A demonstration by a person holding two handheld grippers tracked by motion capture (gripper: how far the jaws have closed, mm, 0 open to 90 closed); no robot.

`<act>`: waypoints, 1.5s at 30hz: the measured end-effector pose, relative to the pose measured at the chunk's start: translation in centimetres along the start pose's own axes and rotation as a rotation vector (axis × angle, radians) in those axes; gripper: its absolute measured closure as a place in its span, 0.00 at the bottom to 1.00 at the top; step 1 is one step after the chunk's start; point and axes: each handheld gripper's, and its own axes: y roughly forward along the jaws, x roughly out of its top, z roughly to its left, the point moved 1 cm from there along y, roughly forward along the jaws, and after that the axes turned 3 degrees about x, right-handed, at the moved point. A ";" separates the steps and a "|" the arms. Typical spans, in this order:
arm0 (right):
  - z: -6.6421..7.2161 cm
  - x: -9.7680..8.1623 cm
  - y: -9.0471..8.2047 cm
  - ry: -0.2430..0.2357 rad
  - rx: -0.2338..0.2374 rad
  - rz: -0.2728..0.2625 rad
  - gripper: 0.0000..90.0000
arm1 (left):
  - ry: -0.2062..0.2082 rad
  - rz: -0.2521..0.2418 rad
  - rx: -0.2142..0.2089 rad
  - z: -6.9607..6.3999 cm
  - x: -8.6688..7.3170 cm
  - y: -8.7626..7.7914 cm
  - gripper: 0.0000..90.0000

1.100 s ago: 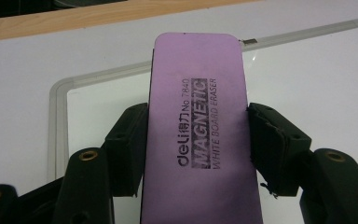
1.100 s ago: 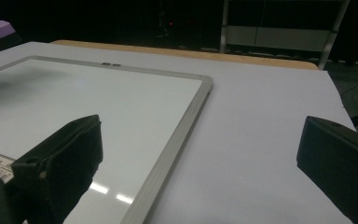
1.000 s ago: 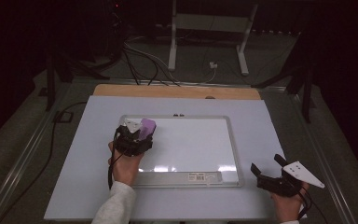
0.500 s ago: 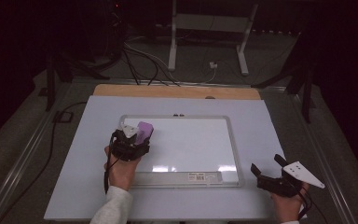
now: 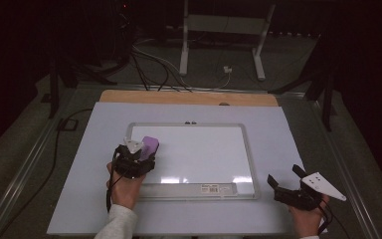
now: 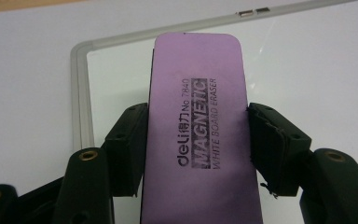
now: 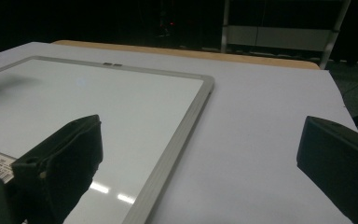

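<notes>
From the high view, I find a rectangular whiteboard [image 5: 199, 149] with a pale metal frame and rounded corners lying flat on a white tabletop [image 5: 283, 129]; a barcode sticker [image 5: 218, 188] sits on its near frame edge, print too small to read. My left gripper [image 5: 140, 152] stands over the board's near left part, clamped on a purple magnetic whiteboard eraser [image 5: 150, 146]. My right gripper [image 5: 284, 180] rests off the board at the table's near right corner, its jaws apart with nothing between them. A strip of bare wood [image 5: 189, 97] edges the table's far side.

Along the left gripper view, the eraser [image 6: 198, 135] is a flat oblong with rounded corners and a matte, foam-like purple face, printed "deli No 7840 MAGNETIC WHITE BOARD ERASER". Both black pads press its long sides. Its far end reaches toward the board's frame corner [image 6: 80, 51].

Along the right gripper view, the two black jaws stand wide apart over the glossy board surface [image 7: 98, 107], its frame edge and the matte tabletop.
</notes>
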 end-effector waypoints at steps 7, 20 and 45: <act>0.0 0.0 0.0 0.003 0.001 0.003 0.01 | -0.001 0.014 0.002 0.2 -0.7 0.2 0.47; 0.0 0.0 0.0 0.002 0.003 0.003 0.01 | -0.010 0.026 0.003 0.6 -1.8 -0.1 0.47; 0.0 0.0 0.0 0.001 0.005 0.002 0.01 | -0.032 0.086 -0.004 1.2 -4.1 -0.5 0.47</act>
